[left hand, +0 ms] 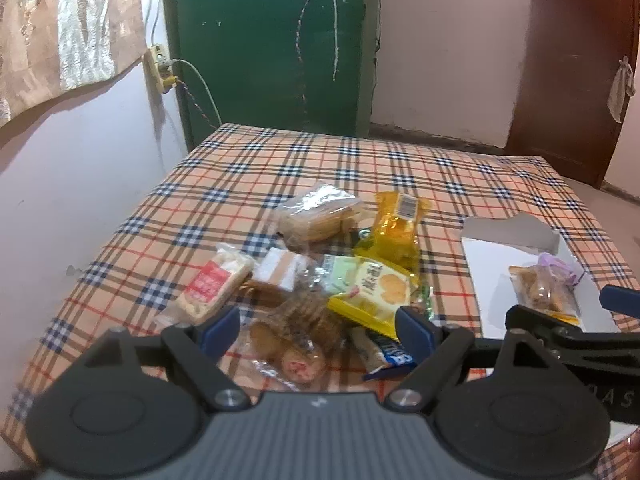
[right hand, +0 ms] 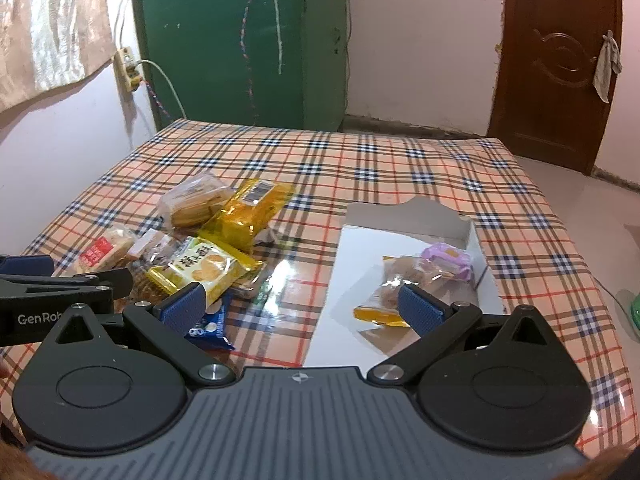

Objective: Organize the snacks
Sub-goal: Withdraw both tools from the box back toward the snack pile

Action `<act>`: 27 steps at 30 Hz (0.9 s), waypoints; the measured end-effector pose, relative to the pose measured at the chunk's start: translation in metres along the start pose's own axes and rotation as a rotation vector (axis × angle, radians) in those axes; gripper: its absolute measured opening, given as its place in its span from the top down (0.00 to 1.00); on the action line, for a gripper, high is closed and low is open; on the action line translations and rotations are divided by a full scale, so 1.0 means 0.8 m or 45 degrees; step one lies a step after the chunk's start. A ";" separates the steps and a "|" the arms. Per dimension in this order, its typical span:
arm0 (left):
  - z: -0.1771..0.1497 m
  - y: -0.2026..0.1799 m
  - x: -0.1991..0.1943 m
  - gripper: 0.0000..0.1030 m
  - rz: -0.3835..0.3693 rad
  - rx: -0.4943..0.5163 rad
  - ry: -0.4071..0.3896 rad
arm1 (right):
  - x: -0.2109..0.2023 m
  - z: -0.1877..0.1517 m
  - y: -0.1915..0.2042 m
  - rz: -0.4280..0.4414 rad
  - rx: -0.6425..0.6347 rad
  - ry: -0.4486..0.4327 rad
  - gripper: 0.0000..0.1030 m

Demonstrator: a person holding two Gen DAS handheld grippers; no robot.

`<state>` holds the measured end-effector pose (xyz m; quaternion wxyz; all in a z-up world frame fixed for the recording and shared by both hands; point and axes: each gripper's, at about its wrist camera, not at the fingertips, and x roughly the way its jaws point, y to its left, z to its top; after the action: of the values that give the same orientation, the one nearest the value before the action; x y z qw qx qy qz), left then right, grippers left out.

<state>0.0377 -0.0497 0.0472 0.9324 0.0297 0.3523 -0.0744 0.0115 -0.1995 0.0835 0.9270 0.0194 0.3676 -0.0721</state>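
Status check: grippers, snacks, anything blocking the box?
Left gripper open over snack pile, empty. Right gripper open, empty, near white box. Two packets already boxed. Nothing blocking.

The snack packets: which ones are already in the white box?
Two: the purple-wrapped snack and the clear packet with an orange end. All the others sit heaped on the checked tablecloth, outside the white box.

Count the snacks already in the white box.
2: a clear-wrapped brown snack mid-box, and a purple-wrapped snack touching it toward the far wall of the white box. Others may hide beneath.
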 end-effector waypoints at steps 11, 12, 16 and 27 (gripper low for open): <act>-0.023 0.038 0.004 0.18 0.004 -0.031 0.019 | 0.017 -0.019 0.033 0.072 -0.044 0.020 0.00; -0.026 0.042 0.004 0.18 0.003 -0.033 0.019 | 0.017 -0.023 0.037 0.078 -0.052 0.020 0.00; -0.041 0.055 0.011 0.17 -0.017 -0.047 0.046 | 0.022 -0.034 0.049 0.104 -0.083 0.041 0.00; -0.054 0.062 0.047 0.08 0.003 0.005 0.054 | 0.042 -0.047 0.046 0.124 -0.056 0.086 0.00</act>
<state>0.0452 -0.0002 -0.0097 0.9247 0.0335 0.3720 -0.0734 0.0157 -0.1641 0.0322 0.9166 0.0192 0.3989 -0.0180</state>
